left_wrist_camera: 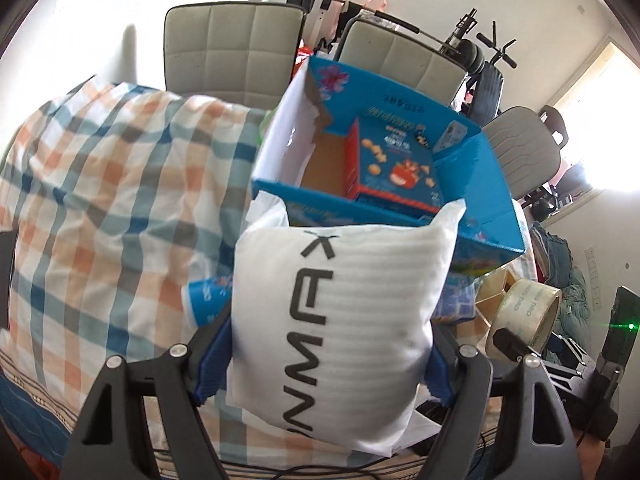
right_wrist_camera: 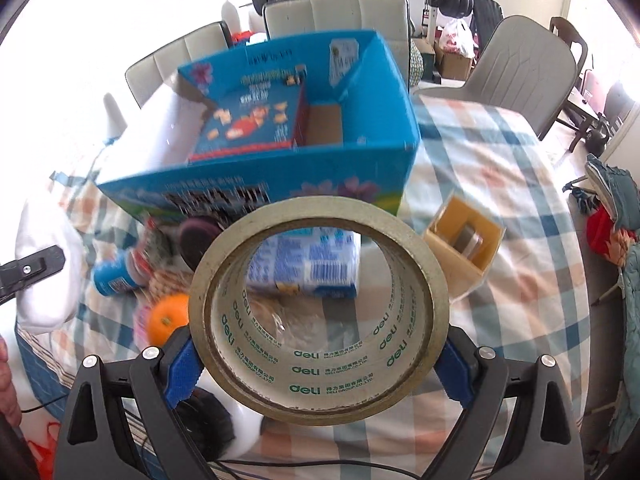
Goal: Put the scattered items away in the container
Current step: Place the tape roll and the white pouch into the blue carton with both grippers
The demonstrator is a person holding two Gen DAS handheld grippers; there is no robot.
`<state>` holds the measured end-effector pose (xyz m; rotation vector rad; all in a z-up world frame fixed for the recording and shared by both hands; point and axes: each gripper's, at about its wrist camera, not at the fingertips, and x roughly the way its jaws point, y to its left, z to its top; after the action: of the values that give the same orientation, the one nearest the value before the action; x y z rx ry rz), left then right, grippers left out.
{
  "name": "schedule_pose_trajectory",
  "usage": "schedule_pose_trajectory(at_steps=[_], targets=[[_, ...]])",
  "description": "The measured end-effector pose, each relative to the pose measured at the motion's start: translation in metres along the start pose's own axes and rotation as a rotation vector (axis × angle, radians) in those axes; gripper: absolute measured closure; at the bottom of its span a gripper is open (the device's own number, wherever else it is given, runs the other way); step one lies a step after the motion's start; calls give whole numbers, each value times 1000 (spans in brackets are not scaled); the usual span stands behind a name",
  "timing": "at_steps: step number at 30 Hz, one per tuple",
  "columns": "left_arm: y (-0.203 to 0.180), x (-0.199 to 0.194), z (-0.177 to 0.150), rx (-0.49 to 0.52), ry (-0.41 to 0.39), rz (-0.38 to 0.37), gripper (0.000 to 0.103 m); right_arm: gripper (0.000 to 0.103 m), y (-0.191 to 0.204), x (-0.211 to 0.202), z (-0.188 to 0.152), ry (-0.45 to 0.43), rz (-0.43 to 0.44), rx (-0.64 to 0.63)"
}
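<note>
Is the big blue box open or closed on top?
Open. The blue cardboard box has no top covering it, and a snack box shows inside.

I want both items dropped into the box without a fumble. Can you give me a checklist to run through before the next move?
1. Left gripper clamped on the white foam pouch: ok.
2. Right gripper clamped on the tape roll: ok.
3. Blue box open on top: ok.
4. Free floor space beside the snack carton inside: ok, a bare brown patch shows.
5. Pouch fits that space: cannot tell.
6. Both items already above the box rim: cannot tell.
</note>
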<state>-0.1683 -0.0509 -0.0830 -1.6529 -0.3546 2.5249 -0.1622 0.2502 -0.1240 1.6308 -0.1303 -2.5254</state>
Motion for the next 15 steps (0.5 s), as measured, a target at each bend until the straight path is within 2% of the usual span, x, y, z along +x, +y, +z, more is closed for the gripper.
schedule_pose_trajectory(at_steps=[9, 15], targets=[[-28, 2, 48, 40, -44, -14, 23, 7, 4, -18, 30, -64, 37, 6], [-46, 12, 86, 60, -66, -27, 23, 7, 8, -23, 62, -97, 56, -3]])
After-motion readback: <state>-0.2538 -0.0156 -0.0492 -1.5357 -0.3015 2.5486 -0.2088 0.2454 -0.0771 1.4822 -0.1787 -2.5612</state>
